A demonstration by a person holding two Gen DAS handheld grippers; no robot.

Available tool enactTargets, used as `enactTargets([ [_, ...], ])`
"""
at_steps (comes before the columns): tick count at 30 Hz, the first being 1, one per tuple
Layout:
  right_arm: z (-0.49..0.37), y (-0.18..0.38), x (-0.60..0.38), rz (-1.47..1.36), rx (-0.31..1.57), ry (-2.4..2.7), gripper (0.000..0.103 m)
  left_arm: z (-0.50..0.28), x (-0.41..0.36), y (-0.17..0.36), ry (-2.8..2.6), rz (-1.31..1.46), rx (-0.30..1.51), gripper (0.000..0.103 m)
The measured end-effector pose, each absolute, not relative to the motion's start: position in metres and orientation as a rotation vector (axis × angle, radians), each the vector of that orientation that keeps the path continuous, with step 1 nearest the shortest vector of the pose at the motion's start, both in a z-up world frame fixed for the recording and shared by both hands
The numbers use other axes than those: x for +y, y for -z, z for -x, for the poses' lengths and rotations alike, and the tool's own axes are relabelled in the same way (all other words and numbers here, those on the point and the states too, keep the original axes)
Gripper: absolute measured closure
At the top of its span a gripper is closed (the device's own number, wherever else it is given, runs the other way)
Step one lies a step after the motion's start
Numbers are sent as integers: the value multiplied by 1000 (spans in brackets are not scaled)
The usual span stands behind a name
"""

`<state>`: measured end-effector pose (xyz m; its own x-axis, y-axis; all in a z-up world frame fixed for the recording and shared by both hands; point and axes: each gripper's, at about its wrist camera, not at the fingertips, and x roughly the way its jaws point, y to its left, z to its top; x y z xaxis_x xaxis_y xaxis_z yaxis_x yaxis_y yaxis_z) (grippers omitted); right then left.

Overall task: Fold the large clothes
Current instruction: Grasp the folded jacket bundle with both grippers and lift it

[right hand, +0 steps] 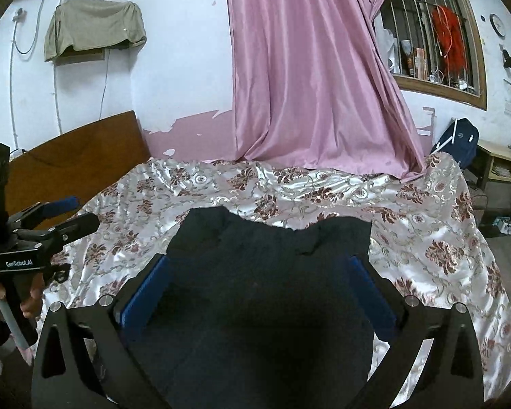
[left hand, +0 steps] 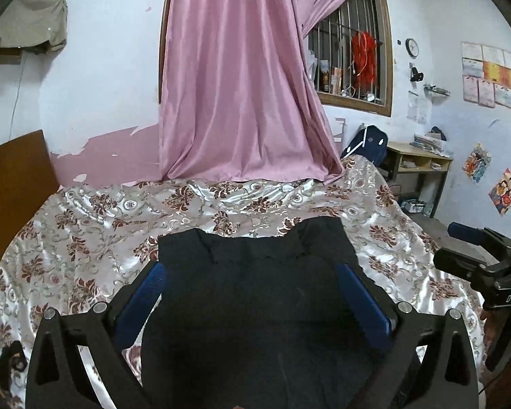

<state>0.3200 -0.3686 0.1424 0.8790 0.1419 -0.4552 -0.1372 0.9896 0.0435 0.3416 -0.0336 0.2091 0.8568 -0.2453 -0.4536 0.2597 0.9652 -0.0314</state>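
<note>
A large black garment [left hand: 259, 300] lies folded on a bed with a floral satin bedspread [left hand: 85, 225]; it also shows in the right wrist view [right hand: 262, 289]. My left gripper [left hand: 252, 272] is open above the garment, its blue pads [left hand: 153, 283] wide apart and holding nothing. My right gripper [right hand: 260, 269] is also open over the garment, blue pads [right hand: 150, 283] spread. The right gripper shows at the right edge of the left wrist view [left hand: 473, 248]. The left gripper shows at the left edge of the right wrist view [right hand: 64, 214].
A pink curtain [left hand: 242, 85] hangs down onto the far side of the bed. A wooden headboard [left hand: 13, 184] stands at left. A barred window [left hand: 351, 61], a backpack [left hand: 368, 143] and a small desk [left hand: 419, 163] are at right. The bedspread [right hand: 408, 225] extends right.
</note>
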Motion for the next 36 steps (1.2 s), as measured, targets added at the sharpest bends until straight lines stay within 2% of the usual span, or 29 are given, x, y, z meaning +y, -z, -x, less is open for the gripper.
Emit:
enactTargets([
  [20,-181,-118,-365,-10,416,-137,2,-212,-38,-183,283,-48,440,0],
  [36,-151,-68,-362,-13,450,-147,2,-188,-24,-131,249,-38,522,0],
])
